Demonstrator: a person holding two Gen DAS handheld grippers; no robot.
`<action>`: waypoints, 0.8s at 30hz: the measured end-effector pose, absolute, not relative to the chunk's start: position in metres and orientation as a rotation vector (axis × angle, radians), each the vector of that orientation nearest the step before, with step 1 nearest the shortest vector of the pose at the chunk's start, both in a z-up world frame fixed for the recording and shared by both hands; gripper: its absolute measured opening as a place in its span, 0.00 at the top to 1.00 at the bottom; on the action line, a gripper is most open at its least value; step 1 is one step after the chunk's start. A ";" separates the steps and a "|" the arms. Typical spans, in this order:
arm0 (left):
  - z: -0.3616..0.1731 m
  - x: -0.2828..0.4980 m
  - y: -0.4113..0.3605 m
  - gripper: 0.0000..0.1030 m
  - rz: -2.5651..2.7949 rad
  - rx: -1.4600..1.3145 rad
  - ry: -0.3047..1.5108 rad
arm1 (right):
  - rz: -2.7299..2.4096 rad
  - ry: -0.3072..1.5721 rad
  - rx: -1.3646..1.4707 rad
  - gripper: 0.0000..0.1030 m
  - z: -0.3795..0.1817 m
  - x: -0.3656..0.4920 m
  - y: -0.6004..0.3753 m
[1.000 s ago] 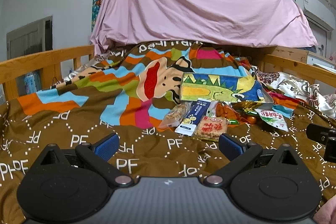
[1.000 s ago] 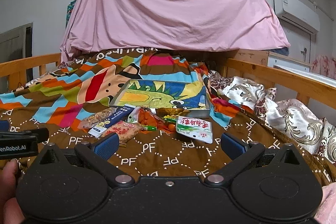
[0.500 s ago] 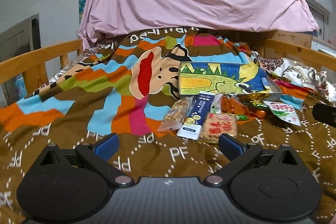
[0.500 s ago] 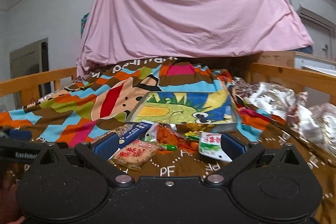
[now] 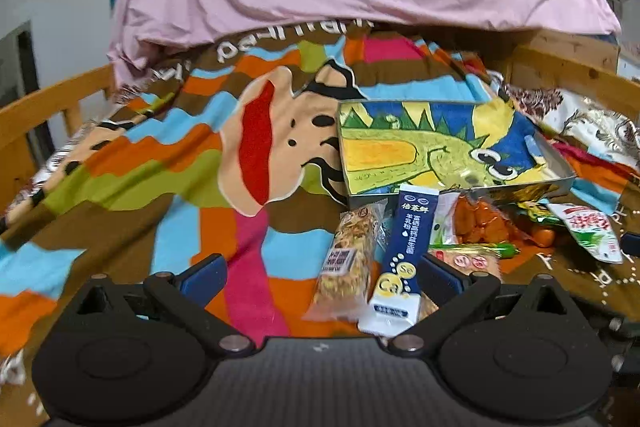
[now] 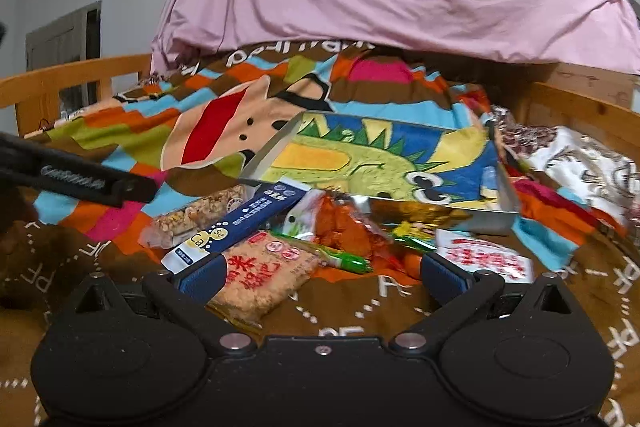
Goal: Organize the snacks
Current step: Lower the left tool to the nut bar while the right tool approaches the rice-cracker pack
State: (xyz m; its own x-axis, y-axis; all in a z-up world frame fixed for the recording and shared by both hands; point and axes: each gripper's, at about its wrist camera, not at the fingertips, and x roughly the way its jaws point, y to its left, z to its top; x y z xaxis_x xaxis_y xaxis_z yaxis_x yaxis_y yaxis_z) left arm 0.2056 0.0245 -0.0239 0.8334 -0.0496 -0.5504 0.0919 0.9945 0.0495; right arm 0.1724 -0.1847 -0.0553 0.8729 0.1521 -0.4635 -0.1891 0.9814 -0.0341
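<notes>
Both grippers hang low over the bed (image 5: 120, 219), and the snacks lie in a loose heap on the patterned blanket (image 6: 120, 131) just in front of the shallow tray (image 6: 505, 187) with the dinosaur picture. The left gripper (image 5: 322, 273) has its jaws spread wide and empty, with the nut bar (image 5: 348, 259) and the lower end of the dark blue box (image 5: 406, 247) between them. The right gripper (image 6: 320, 273) is likewise released, its jaws straddling the rice cracker pack (image 6: 260, 275) and pointing toward the orange snack bag (image 6: 344, 227) and the white and red sachet (image 6: 486, 259).

This reads as the approach to a first pick (nothing is gripped, and the tray looks bare apart from its picture). The next move probably calls for choosing 1 packet per gripper, easing the jaws down around its narrow sides and clamping gently, since the wrappers look thin and slippery. The blue box overlaps its neighbours, so lifting it may drag them along.
</notes>
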 end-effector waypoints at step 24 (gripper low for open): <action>-0.077 0.318 0.040 0.06 -0.175 -0.023 0.827 | 0.171 0.656 -0.044 0.00 -0.104 0.243 -0.125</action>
State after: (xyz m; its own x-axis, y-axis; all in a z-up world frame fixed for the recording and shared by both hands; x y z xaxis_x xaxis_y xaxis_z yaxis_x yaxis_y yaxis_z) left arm 0.3180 0.0397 -0.0772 0.6632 -0.1638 -0.7303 0.1460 0.9853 -0.0884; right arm 0.2432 -0.1255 -0.1043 0.7788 0.1438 -0.6106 -0.1719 0.9850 0.0128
